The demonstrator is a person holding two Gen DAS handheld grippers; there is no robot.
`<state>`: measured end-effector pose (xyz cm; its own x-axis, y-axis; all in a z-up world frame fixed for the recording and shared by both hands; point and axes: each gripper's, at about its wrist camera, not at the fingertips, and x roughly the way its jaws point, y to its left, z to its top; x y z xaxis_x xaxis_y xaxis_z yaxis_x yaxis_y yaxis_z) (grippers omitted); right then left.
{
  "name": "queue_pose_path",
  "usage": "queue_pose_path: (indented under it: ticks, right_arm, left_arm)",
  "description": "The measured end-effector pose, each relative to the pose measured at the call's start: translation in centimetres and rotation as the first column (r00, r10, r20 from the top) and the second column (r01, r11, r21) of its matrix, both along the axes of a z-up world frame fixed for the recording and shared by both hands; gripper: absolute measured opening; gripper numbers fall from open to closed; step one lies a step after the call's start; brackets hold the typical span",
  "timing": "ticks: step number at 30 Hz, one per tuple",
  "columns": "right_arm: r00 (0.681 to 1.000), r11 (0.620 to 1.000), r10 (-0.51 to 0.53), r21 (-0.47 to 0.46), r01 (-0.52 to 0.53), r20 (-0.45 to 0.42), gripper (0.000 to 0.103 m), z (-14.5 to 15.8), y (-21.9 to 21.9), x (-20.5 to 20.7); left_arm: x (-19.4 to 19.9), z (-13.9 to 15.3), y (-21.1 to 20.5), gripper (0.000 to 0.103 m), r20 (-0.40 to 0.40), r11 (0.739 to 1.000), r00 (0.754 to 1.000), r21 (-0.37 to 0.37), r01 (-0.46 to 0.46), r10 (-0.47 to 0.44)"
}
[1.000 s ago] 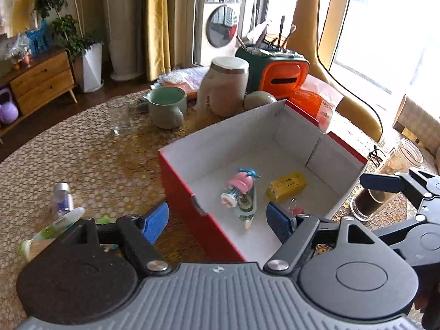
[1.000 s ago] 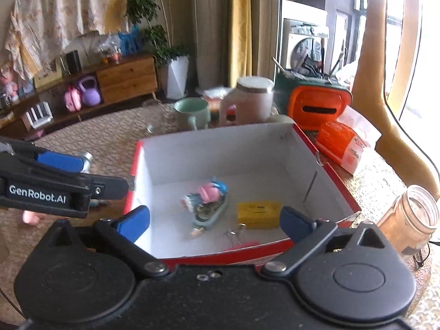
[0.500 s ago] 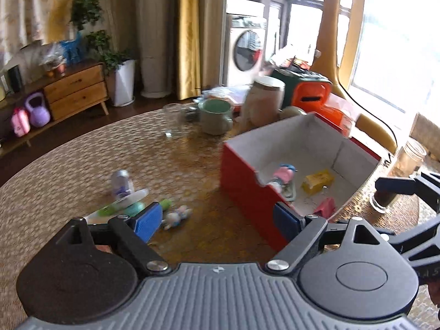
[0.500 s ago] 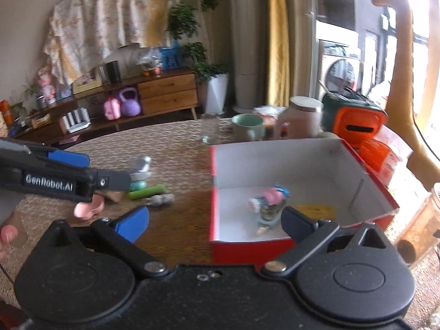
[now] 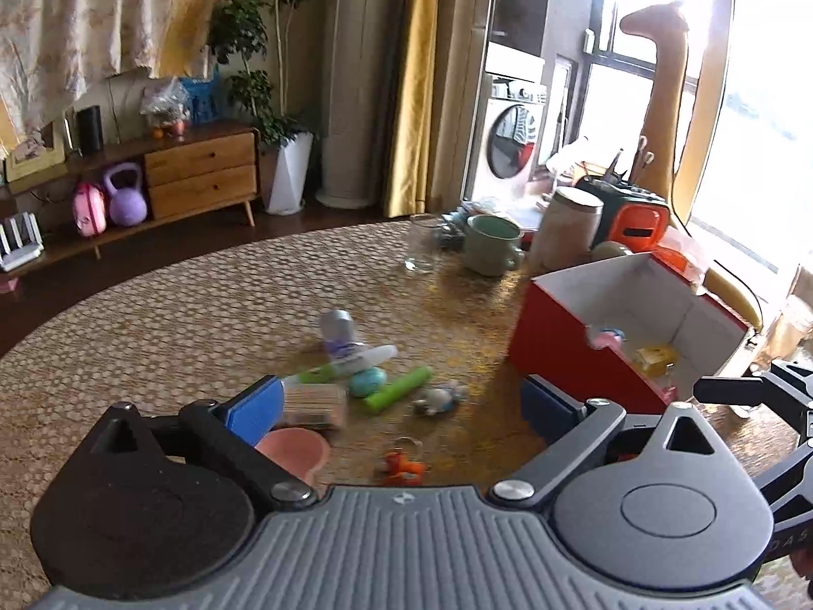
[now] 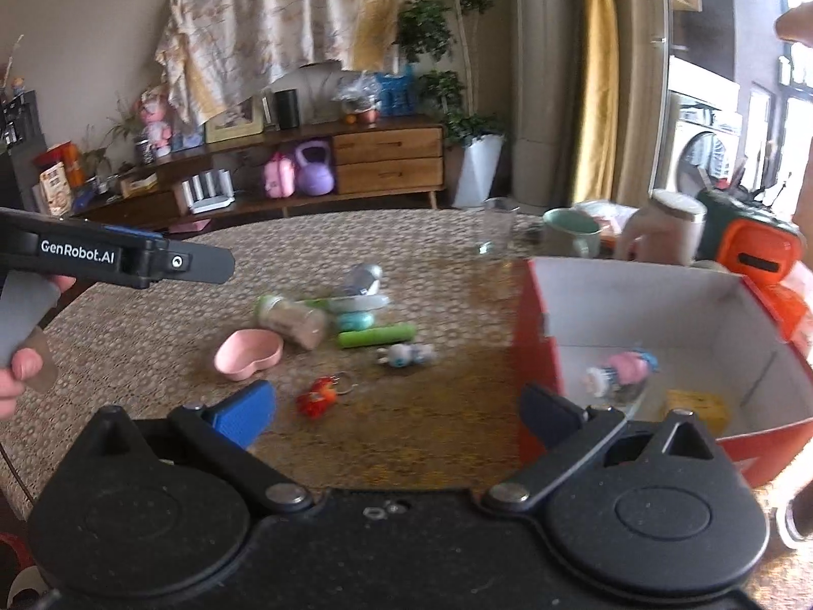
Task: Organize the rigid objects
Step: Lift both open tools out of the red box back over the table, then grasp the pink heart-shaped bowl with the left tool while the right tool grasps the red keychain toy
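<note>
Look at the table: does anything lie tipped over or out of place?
Yes. A spice jar lies on its side amid a loose heap beside the pink dish, with a green tube and a small toy figure lying flat, all outside the red box.

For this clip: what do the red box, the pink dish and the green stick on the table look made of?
Red box: likely cardboard, with a matte white inside and thin, creased walls. Pink dish: probably plastic or silicone, one even colour with a smooth rounded rim. Green stick: seemingly plastic, bright and uniform; blur hides any finer detail.
</note>
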<state>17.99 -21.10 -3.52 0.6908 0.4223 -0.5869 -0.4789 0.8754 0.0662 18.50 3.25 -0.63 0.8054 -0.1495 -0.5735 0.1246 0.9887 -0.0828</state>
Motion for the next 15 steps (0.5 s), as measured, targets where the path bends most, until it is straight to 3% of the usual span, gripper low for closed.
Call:
queue_pose_path:
  ticks: [7, 15]
  right_arm:
    - [0.998, 0.999, 0.048, -0.003, -0.048, -0.037, 0.103, -2.1, 3.1, 0.6]
    - [0.994, 0.995, 0.096, -0.017, -0.097, -0.048, 0.103, -4.6, 6.5, 1.8]
  left_arm:
    - [0.9, -3.0, 3.7, 0.101, -0.042, 0.996, 0.996, -0.045, -0.081, 0.079]
    - [1.6, -6.4, 5.2, 0.101, -0.031, 0.994, 0.993, 0.016, -0.11, 0.111]
